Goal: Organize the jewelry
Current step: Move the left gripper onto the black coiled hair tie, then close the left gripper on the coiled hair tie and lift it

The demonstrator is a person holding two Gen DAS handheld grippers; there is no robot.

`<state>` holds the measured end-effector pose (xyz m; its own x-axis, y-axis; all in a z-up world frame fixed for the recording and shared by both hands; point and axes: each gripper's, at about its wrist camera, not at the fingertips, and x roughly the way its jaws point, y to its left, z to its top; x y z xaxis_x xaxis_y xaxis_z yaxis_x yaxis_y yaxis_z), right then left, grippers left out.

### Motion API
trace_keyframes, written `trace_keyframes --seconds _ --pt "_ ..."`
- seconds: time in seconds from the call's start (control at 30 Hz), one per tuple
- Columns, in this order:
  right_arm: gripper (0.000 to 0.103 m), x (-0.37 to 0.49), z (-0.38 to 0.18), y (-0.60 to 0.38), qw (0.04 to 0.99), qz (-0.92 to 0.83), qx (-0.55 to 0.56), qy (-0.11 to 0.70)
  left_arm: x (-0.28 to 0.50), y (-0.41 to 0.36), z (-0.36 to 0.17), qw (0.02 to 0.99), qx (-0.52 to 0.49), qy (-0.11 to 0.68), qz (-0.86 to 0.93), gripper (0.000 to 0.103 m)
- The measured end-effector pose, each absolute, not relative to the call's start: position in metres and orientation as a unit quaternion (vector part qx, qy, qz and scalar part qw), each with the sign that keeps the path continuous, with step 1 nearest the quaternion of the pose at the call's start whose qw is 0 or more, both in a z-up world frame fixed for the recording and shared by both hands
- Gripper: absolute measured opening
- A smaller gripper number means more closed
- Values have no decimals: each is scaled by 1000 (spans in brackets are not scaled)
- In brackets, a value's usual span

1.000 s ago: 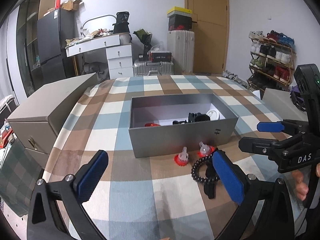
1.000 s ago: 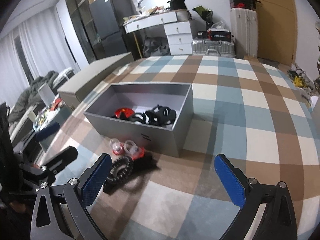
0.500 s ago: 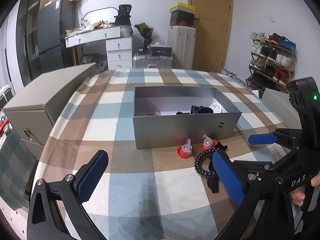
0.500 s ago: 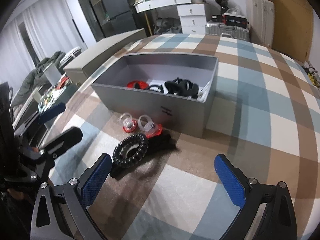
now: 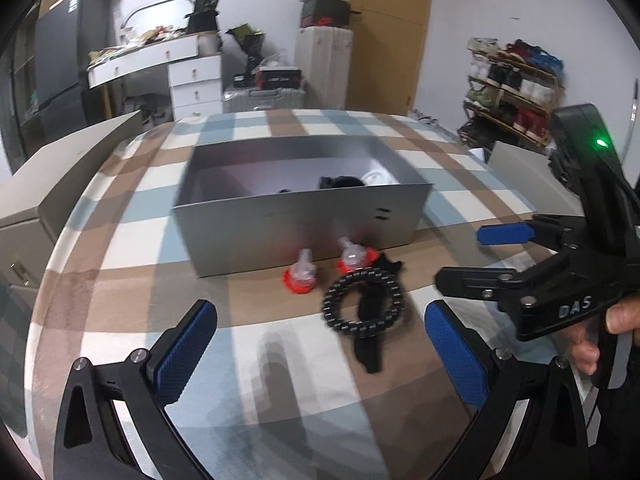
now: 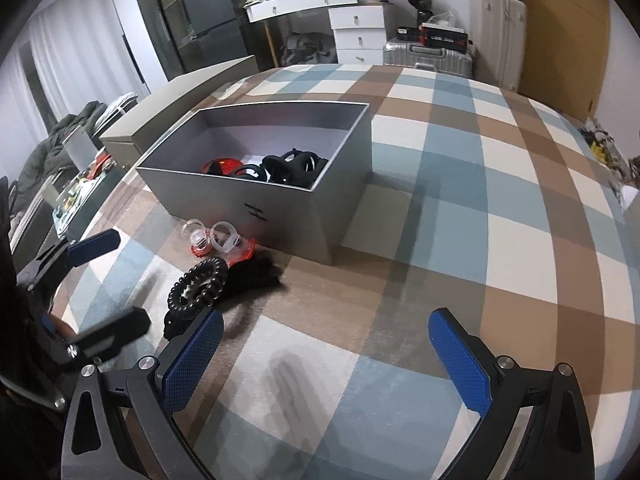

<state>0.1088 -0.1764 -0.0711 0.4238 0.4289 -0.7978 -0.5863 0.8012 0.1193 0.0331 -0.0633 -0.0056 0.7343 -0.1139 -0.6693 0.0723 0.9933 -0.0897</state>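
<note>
An open grey box [image 5: 304, 224] [image 6: 280, 196] stands on the checked tablecloth and holds black and red pieces. In front of it lie two red-based clear rings [image 5: 303, 270] [image 6: 218, 238], a black bead bracelet [image 5: 365, 302] [image 6: 198, 284] and a black hair piece [image 5: 370, 344] [image 6: 256, 272]. My left gripper [image 5: 320, 356] is open and empty, just short of the bracelet. My right gripper [image 6: 326, 360] is open and empty, to the right of the bracelet; it also shows in the left wrist view [image 5: 472, 256].
A beige cabinet [image 5: 48, 196] stands against the table's left edge. A desk with drawers [image 5: 176, 68], suitcases [image 5: 324, 64], a door and a shoe rack [image 5: 512, 88] are behind the table. A grey lid [image 5: 524, 172] lies at the right.
Both grippers have moved closer to the bracelet and rings and lower toward the table. Both stay open and empty.
</note>
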Motion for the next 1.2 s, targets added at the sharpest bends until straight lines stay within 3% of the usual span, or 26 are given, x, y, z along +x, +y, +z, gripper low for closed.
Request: trace_keyframes --seconds 0.07,0.23,0.4,0.5,0.77,1.03,1.2 --pt "103 108 -71 -177 838 304 -88 444 33 -67 -5 931 -21 361 -61 96" --pt "103 107 -64 -182 837 320 -68 438 37 -82 -9 921 10 379 -87 63" --pt "103 108 -62 -184 840 316 -65 437 38 -95 -14 913 45 393 -101 54" --pt "103 109 -64 -184 839 311 -69 441 39 -99 -16 909 58 401 -101 43" --pt "103 108 -61 -185 841 312 -69 438 38 -98 -15 907 54 406 -97 29" --pt "103 106 -56 -184 841 319 -66 431 39 -99 -11 912 51 395 -100 8" --pt "103 107 -55 -186 844 315 -61 430 36 -90 -1 922 28 374 -98 5"
